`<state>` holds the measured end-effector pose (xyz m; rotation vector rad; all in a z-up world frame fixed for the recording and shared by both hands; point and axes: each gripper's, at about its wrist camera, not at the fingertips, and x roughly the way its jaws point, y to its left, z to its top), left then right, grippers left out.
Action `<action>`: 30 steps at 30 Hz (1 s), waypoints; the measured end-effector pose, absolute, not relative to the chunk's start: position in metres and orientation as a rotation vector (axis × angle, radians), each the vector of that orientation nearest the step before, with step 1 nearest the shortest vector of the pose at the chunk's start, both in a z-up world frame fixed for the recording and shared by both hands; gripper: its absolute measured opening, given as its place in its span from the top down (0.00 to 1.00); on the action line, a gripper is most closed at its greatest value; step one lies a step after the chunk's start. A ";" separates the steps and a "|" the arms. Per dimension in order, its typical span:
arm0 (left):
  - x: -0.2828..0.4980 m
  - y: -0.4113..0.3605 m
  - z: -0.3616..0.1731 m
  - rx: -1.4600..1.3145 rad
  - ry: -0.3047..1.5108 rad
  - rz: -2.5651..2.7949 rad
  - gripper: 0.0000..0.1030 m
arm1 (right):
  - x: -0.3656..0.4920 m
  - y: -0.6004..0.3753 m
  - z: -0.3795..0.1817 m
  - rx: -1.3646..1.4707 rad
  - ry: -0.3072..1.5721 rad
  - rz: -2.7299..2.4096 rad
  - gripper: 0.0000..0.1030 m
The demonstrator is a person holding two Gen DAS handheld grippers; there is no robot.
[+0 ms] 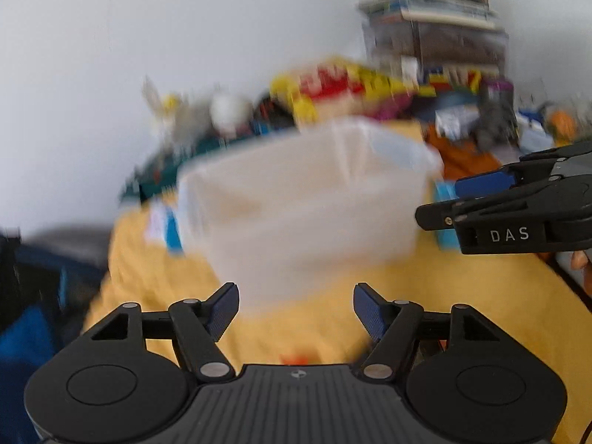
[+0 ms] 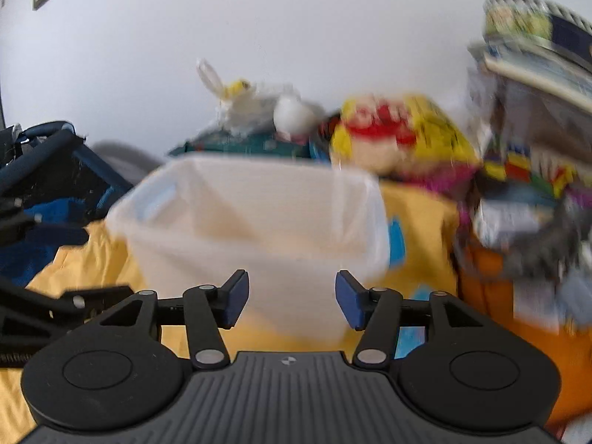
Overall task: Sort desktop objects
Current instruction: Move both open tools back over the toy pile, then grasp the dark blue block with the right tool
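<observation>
A translucent white plastic bin (image 1: 303, 203) stands on a yellow cloth (image 1: 462, 296), blurred by motion. It also shows in the right wrist view (image 2: 251, 222). My left gripper (image 1: 296, 312) is open and empty, just in front of the bin. My right gripper (image 2: 291, 301) is open and empty, also just in front of the bin. The right gripper shows at the right edge of the left wrist view (image 1: 462, 199). The left gripper shows at the left edge of the right wrist view (image 2: 55, 314).
Behind the bin lies a pile of clutter: a yellow and red snack bag (image 2: 399, 133), a white plush toy (image 2: 236, 100), an orange cloth (image 2: 518, 318), and stacked books and boxes (image 1: 436, 26) at the right. A dark blue basket (image 2: 55, 170) stands at the left.
</observation>
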<state>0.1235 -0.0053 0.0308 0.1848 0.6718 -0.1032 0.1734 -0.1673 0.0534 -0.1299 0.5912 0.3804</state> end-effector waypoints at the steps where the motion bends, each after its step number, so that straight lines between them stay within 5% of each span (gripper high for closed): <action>1: 0.116 -0.007 0.021 0.166 0.703 -0.109 0.30 | 0.166 -0.168 0.045 -0.117 0.617 0.396 0.46; 11: 0.052 -0.021 -0.044 0.116 0.893 -0.094 0.30 | 0.090 -0.167 -0.019 -0.174 0.799 0.414 0.45; 26: 0.043 -0.012 -0.055 0.089 0.930 -0.097 0.30 | 0.070 -0.164 -0.039 -0.202 0.855 0.429 0.43; 30: 0.043 -0.009 -0.056 0.067 0.929 -0.116 0.30 | 0.068 -0.161 -0.042 -0.227 0.848 0.414 0.54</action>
